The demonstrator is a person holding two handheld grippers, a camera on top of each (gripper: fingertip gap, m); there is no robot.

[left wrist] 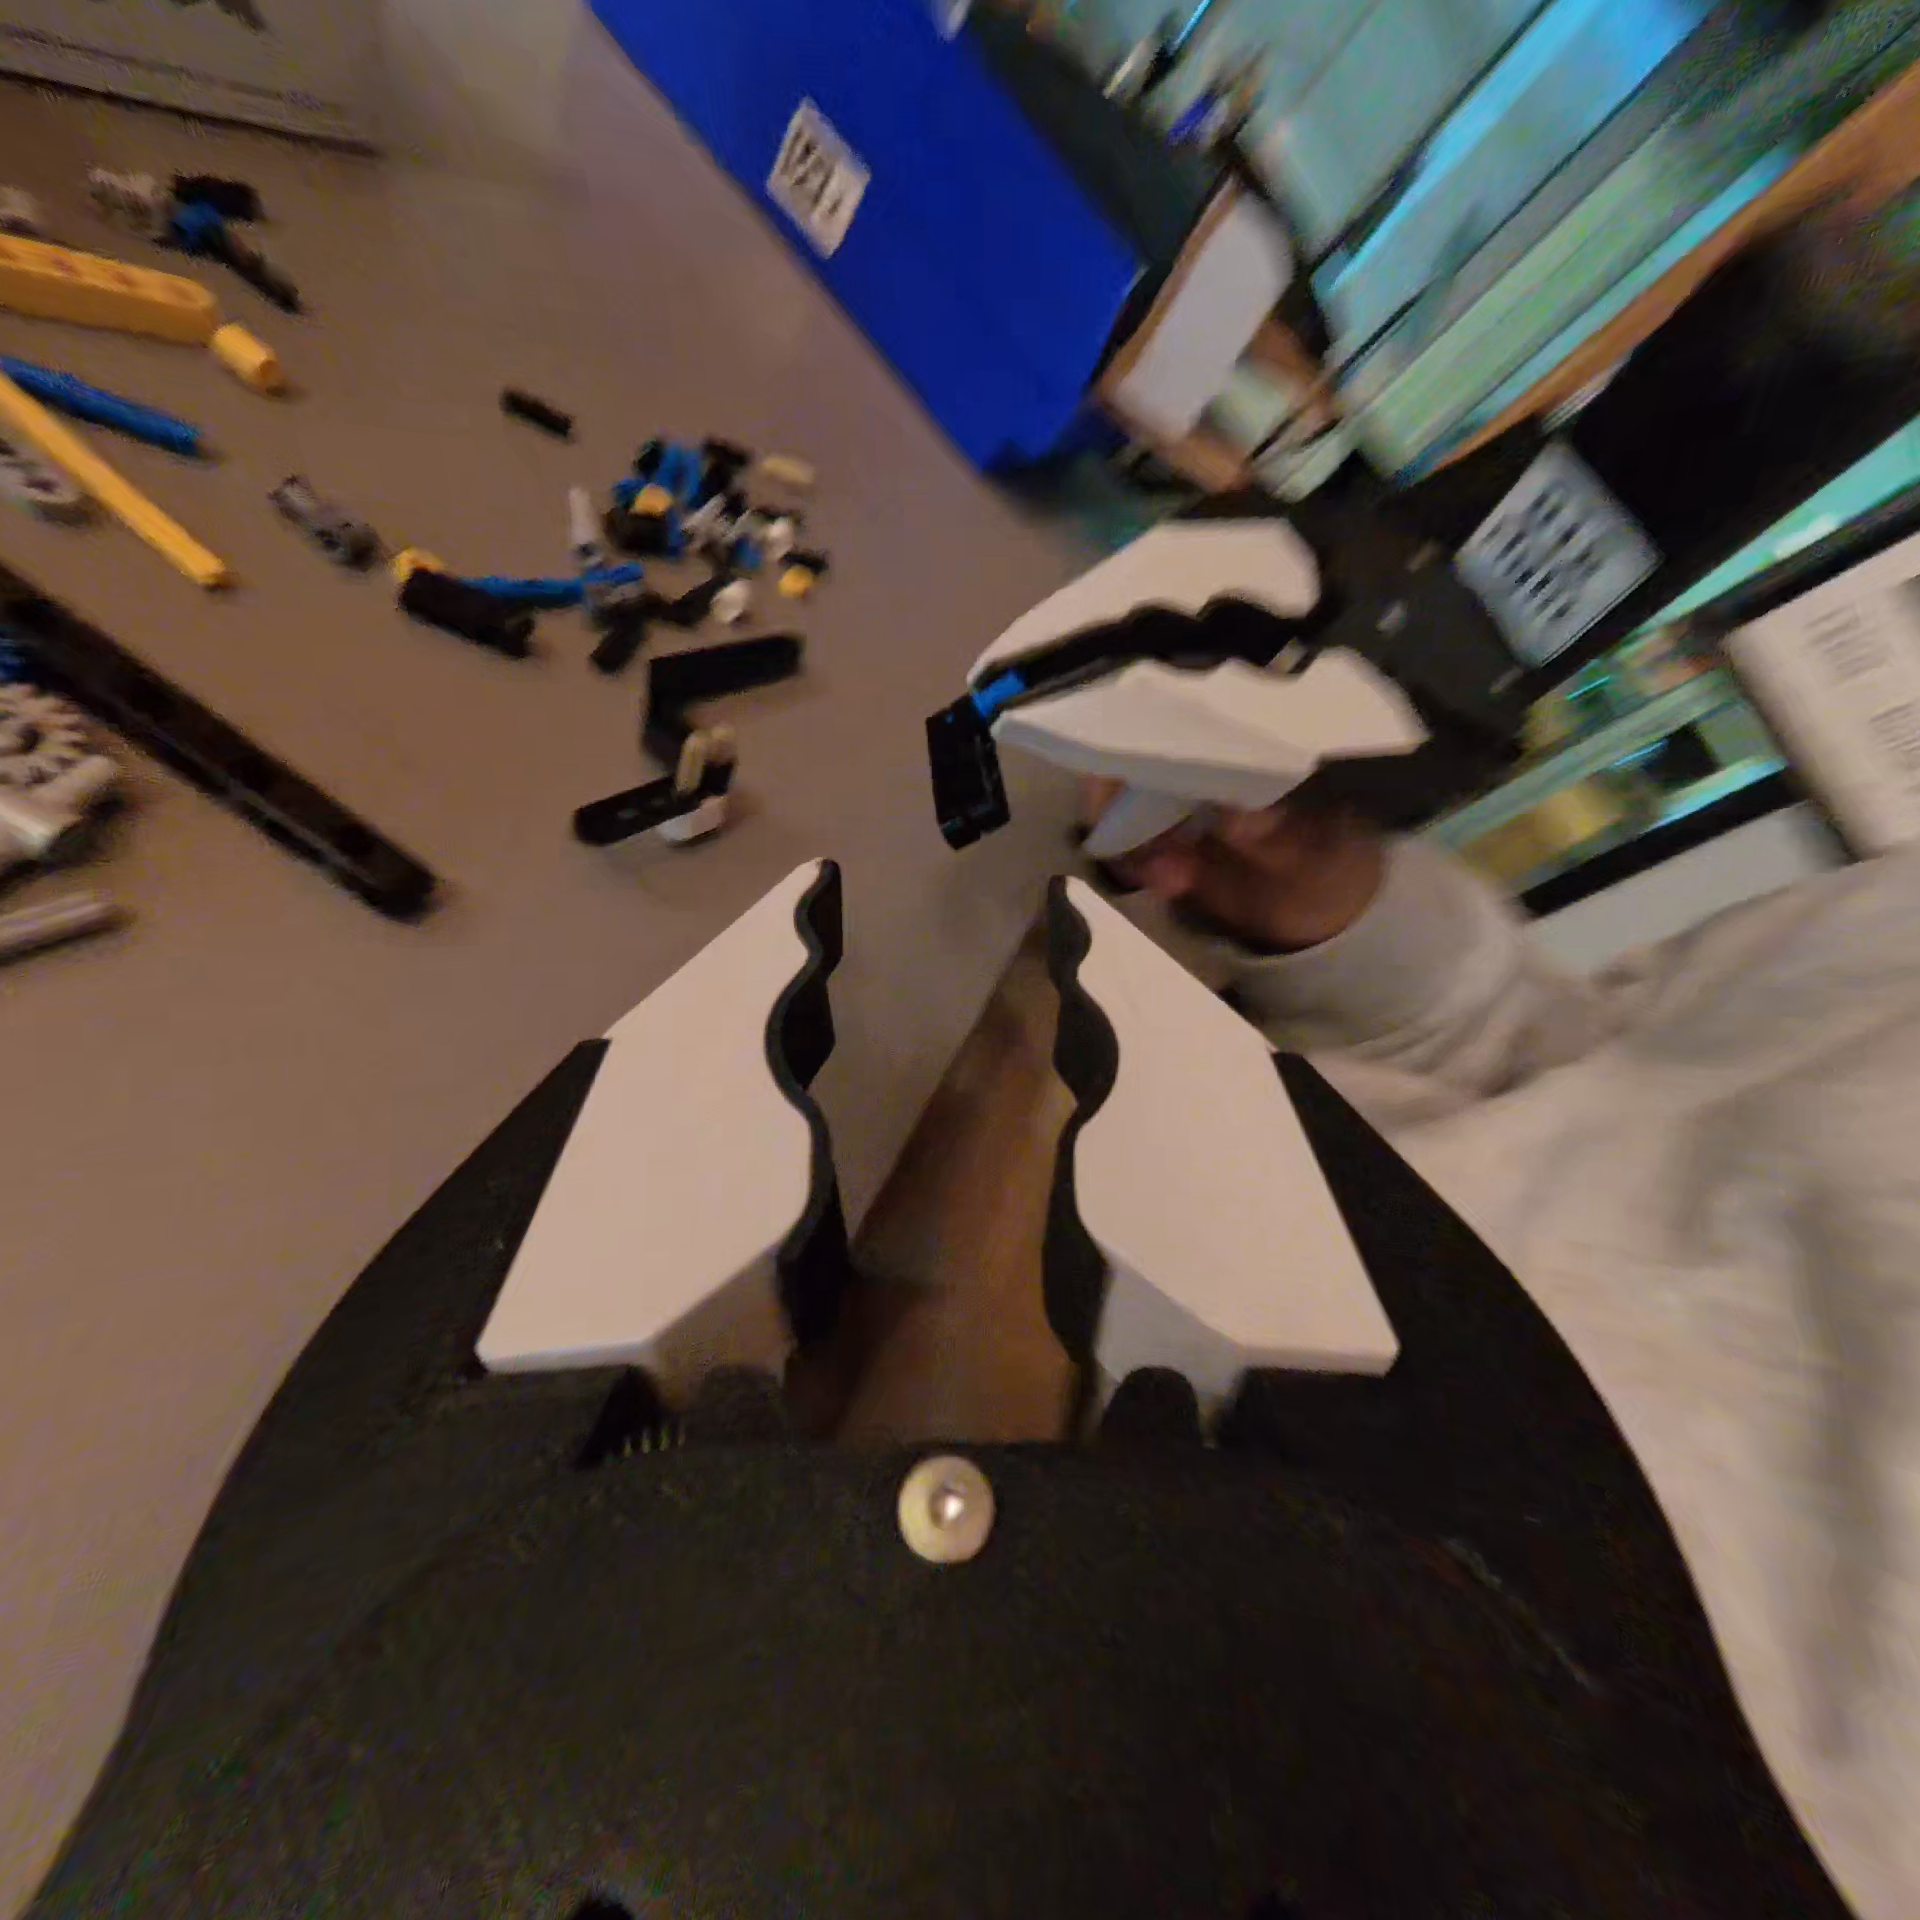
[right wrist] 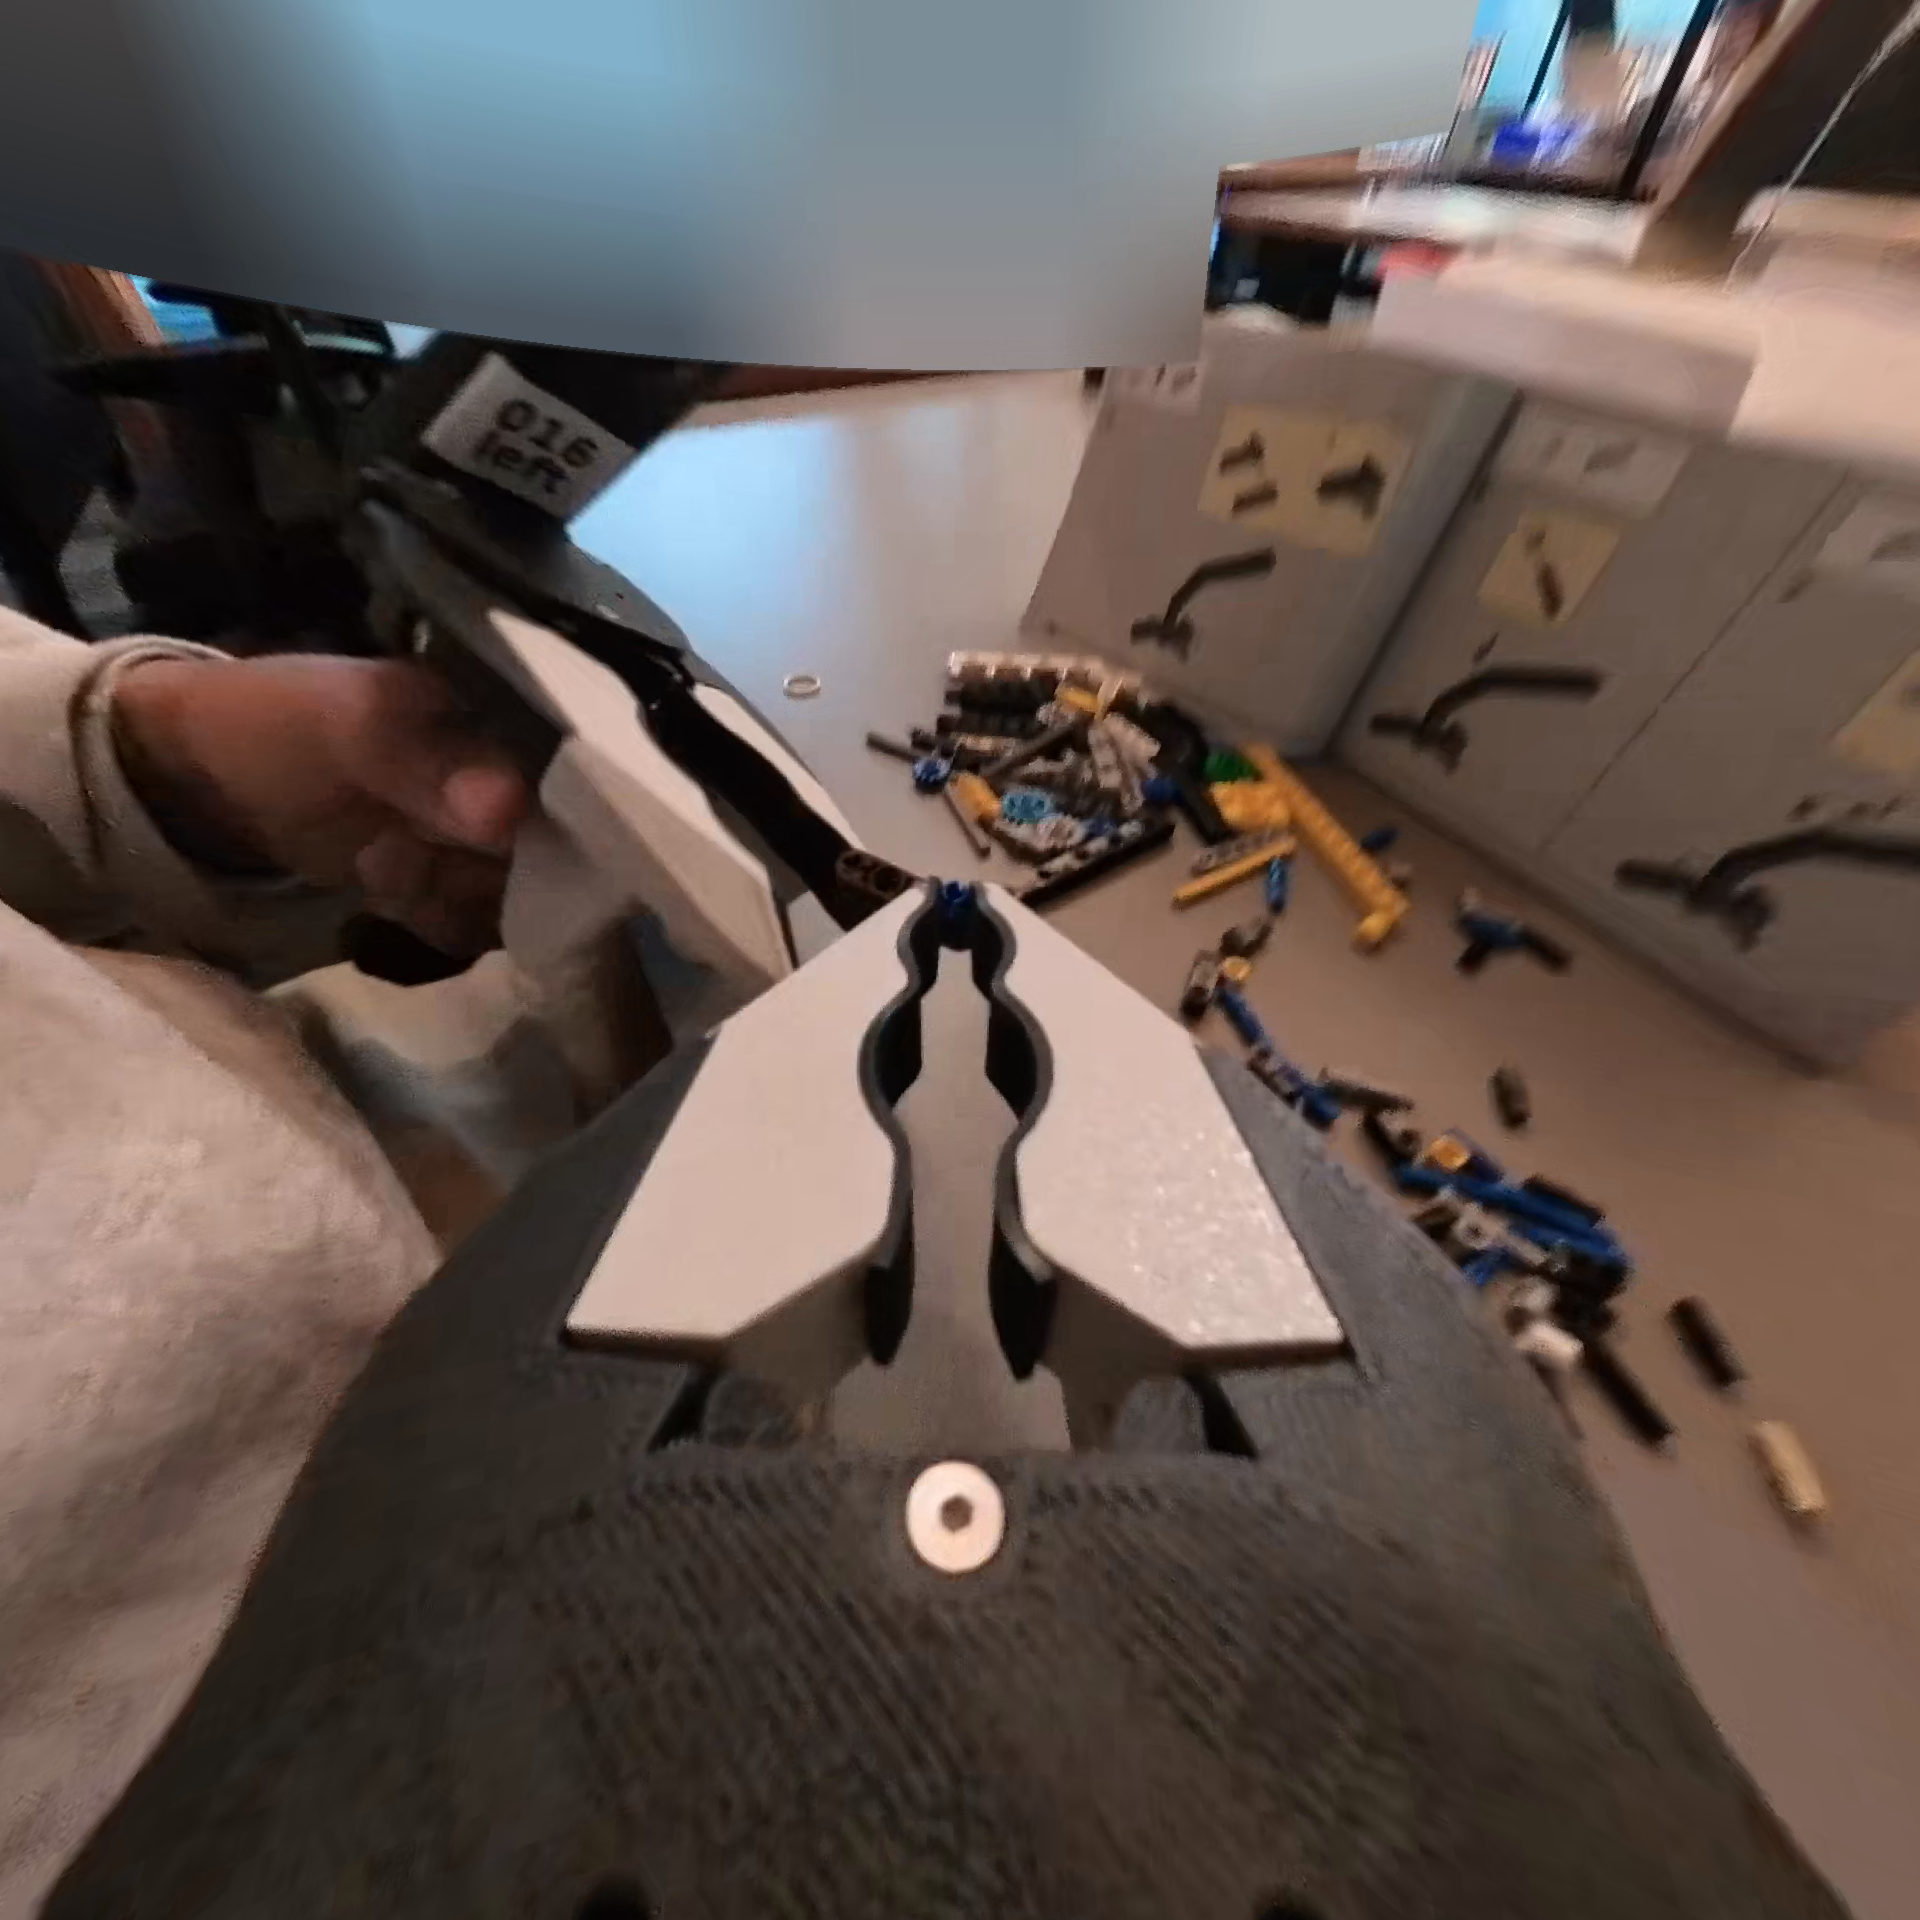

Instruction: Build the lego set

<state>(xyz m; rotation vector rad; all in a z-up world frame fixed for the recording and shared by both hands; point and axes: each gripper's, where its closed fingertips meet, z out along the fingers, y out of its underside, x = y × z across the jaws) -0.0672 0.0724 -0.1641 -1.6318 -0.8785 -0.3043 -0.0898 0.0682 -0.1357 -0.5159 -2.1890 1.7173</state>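
My left gripper is open and empty, held above the grey table. Just ahead of it, my right gripper is shut on a small blue pin with a black lego piece hanging from it. In the right wrist view, my right gripper pinches the blue pin at its tips. A black beam with holes shows just beyond them. The left gripper's white fingers reach in from the left, close to my right tips.
Loose black, blue and yellow lego parts lie scattered on the table, with yellow beams and a long black beam. A blue box stands behind. A parts pile lies before grey cabinets. Both grippers' tips are close together, under 4 cm apart.
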